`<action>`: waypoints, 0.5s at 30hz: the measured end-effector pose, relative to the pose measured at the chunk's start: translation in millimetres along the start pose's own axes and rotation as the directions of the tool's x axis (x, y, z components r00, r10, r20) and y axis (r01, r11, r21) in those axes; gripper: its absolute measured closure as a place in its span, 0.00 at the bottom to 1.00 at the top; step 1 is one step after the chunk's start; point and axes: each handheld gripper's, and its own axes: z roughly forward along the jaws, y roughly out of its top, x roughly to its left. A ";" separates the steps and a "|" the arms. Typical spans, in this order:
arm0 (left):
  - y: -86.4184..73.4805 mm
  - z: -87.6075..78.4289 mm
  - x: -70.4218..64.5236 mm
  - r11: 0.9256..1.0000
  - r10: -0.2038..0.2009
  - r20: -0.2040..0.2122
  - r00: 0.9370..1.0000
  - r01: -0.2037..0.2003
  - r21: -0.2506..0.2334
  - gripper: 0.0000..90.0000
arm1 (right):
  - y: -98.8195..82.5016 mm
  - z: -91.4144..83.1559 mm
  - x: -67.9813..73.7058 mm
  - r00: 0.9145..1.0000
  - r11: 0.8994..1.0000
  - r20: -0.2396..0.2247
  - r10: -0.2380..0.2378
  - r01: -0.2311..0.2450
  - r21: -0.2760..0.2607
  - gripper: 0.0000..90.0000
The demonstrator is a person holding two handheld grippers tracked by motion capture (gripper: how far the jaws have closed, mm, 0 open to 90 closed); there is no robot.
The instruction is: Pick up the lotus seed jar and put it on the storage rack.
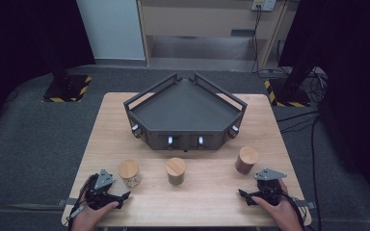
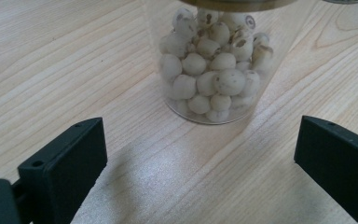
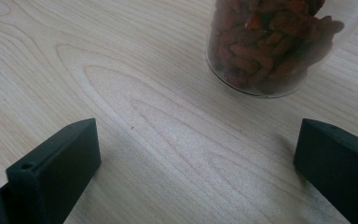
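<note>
Three wooden-lidded glass jars stand in a row on the wooden table (image 1: pixel 207 202). The left jar (image 1: pixel 129 172) holds pale round seeds, the middle jar (image 1: pixel 176 171) something green, the right jar (image 1: pixel 246 160) red-brown dried pieces. My left gripper (image 1: pixel 118 198) rests near the front left edge, below the seed jar. In the left gripper view it (image 2: pixel 200 163) stands open, with the seed jar (image 2: pixel 214 70) just beyond its jaws. My right gripper (image 1: pixel 248 197) sits at the front right. Its jaws (image 3: pixel 198 163) are open, and the red-brown jar (image 3: pixel 272 46) is ahead and to the right.
A dark grey corner-shaped tray (image 1: pixel 147 94) with raised rails occupies the back half of the table, small knobs along its front wall. Bare wood lies between the jars and the front edge. Black stands and cables are on the floor beyond.
</note>
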 end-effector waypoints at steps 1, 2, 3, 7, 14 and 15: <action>0.2 0.0 -0.1 1.000 0.000 0.000 1.000 0.000 0.000 0.02 | 0.0 0.0 0.0 1.000 1.000 0.000 0.000 0.000 0.000 0.01; 0.3 0.0 -0.3 1.000 0.001 0.001 1.000 -0.001 -0.001 0.02 | 0.0 0.0 0.0 1.000 1.000 0.000 0.000 0.000 0.000 0.01; 0.3 0.1 -0.4 1.000 0.001 0.002 1.000 -0.001 -0.002 0.02 | -0.1 0.0 0.0 1.000 1.000 0.000 0.000 0.000 0.000 0.01; 0.2 0.3 -0.6 1.000 0.004 0.005 1.000 -0.004 -0.011 0.02 | -0.1 0.0 0.1 1.000 1.000 0.000 0.000 0.000 0.000 0.01; -0.1 1.6 -0.2 1.000 0.000 0.012 1.000 0.001 -0.024 0.02 | -0.1 -0.1 0.1 1.000 1.000 0.000 0.001 -0.001 0.000 0.01; 0.3 2.4 -0.6 1.000 0.001 0.012 1.000 -0.001 -0.023 0.02 | -0.1 0.0 0.1 1.000 1.000 0.000 0.001 -0.001 0.000 0.01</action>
